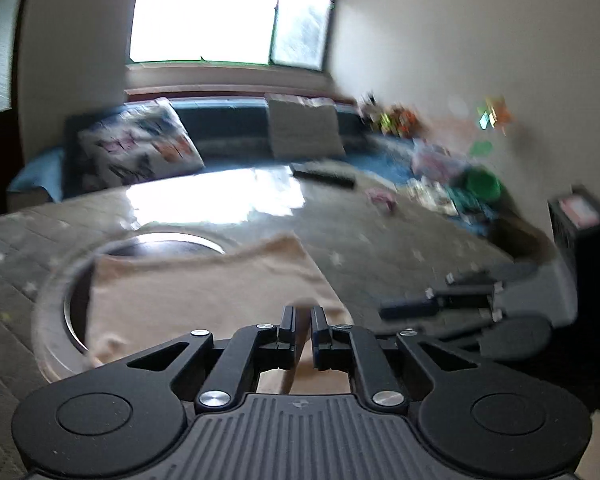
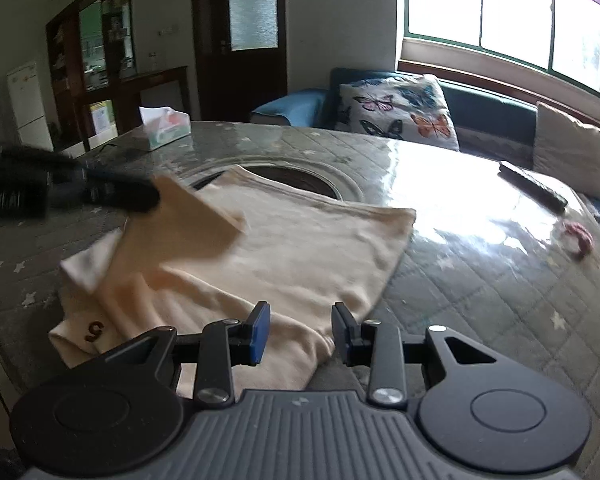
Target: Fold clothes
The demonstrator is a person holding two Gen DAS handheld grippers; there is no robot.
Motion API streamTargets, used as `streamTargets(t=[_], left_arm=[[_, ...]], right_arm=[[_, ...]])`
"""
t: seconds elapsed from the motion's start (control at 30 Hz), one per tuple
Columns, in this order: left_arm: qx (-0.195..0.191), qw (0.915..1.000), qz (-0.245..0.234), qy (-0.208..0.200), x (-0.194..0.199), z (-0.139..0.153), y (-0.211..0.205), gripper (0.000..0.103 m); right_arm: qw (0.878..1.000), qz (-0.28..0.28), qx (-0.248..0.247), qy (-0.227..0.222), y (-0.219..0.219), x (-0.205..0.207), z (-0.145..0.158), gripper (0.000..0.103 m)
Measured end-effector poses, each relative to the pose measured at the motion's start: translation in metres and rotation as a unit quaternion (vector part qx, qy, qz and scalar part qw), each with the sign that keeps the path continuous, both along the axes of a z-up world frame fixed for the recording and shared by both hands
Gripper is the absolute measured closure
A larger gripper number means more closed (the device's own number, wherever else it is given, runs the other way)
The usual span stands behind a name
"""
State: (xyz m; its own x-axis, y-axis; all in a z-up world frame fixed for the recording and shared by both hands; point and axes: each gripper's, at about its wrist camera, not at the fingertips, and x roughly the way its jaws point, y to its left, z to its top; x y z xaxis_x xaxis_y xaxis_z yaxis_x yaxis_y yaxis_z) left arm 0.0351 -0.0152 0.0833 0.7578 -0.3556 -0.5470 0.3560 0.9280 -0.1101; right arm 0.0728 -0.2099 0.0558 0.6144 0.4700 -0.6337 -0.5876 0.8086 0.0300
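Beyond cream shirt: tissue box, remote, pink scrunchie.

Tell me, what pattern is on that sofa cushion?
Colourful butterflies on white cushion; clearest in the right wrist view.

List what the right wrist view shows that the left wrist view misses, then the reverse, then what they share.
Only the right wrist view: the tissue box, the dark door, and the "5" mark on the garment.

Only the left wrist view: the colourful clutter along the wall, including a green tub.

Both: the cream garment on the quilted table, the butterfly pillow, the window, and the left gripper shut on a garment corner; the right gripper is open.
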Motion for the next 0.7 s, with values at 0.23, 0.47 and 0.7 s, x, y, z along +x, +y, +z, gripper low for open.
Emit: streamTargets(t=[0.23, 0.47, 0.7], left_arm=[[0.041, 0.9990, 0.018, -0.005, -0.015, -0.011, 0.031, 0.062], [0.076, 0.9888, 0.125, 0.028, -0.017, -0.031, 0.095, 0.061], [0.100, 0.9820, 0.156, 0.037, -0.021, -0.042, 0.120, 0.063]], right_arm=[[1.000, -0.005, 0.015, 0.015, -0.007, 0.001, -0.003, 0.069], [0.999, 0.024, 0.016, 0.045, 0.011, 0.001, -0.015, 0.070], [0.998, 0.021, -0.010, 0.052, 0.028, -0.001, -0.028, 0.099]])
